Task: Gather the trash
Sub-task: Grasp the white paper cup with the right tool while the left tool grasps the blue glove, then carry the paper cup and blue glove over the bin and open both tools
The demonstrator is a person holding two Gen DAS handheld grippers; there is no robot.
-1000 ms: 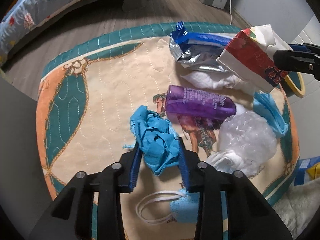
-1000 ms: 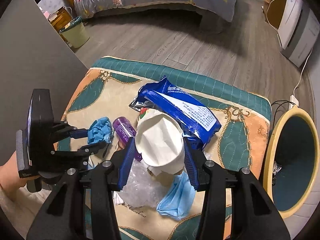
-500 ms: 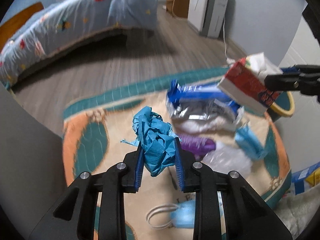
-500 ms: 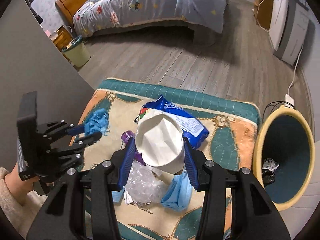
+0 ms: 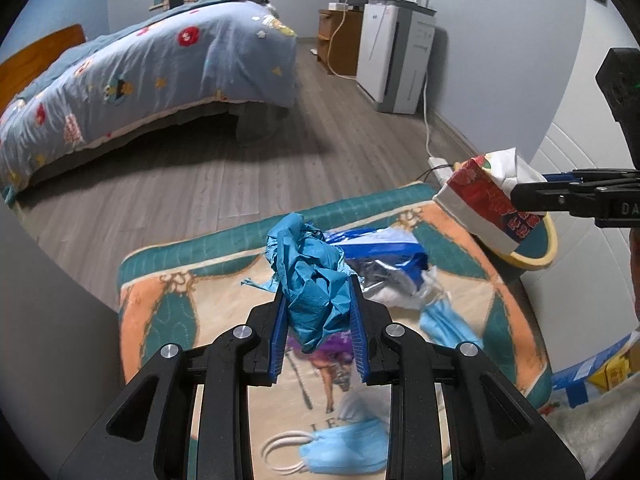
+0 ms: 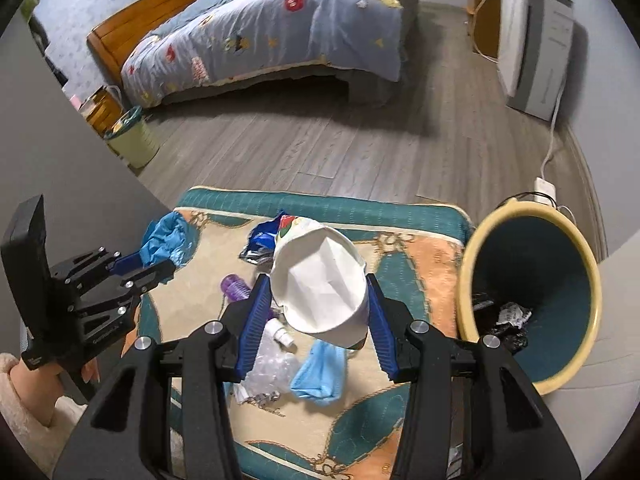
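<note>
My left gripper (image 5: 318,304) is shut on a crumpled blue glove (image 5: 310,276), held in the air above the patterned mat (image 5: 168,312). My right gripper (image 6: 318,280) is shut on a squashed paper cup (image 6: 320,280), white inside and red printed outside (image 5: 480,200), lifted near the yellow-rimmed bin (image 6: 532,292). Each gripper shows in the other's view: the left gripper (image 6: 156,264) at the left of the right wrist view, the right gripper (image 5: 516,192) at the right of the left wrist view. On the mat lie a purple bottle (image 6: 236,286), a blue wipes packet (image 5: 384,252), clear crumpled plastic (image 6: 272,368) and blue face masks (image 5: 344,452) (image 6: 320,372).
The bin holds dark trash (image 6: 508,320) and stands off the mat's right edge. A bed (image 5: 140,72) lies beyond bare wooden floor (image 5: 200,184). A white appliance (image 5: 396,68) with a cable stands by the wall. A pale green bin (image 6: 132,140) sits far left. A person's hand (image 6: 28,380) grips the left tool.
Both grippers have risen from the mat with their loads. The left one lifted the blue glove clear and tilted up. The right one carried the cup toward the bin.
</note>
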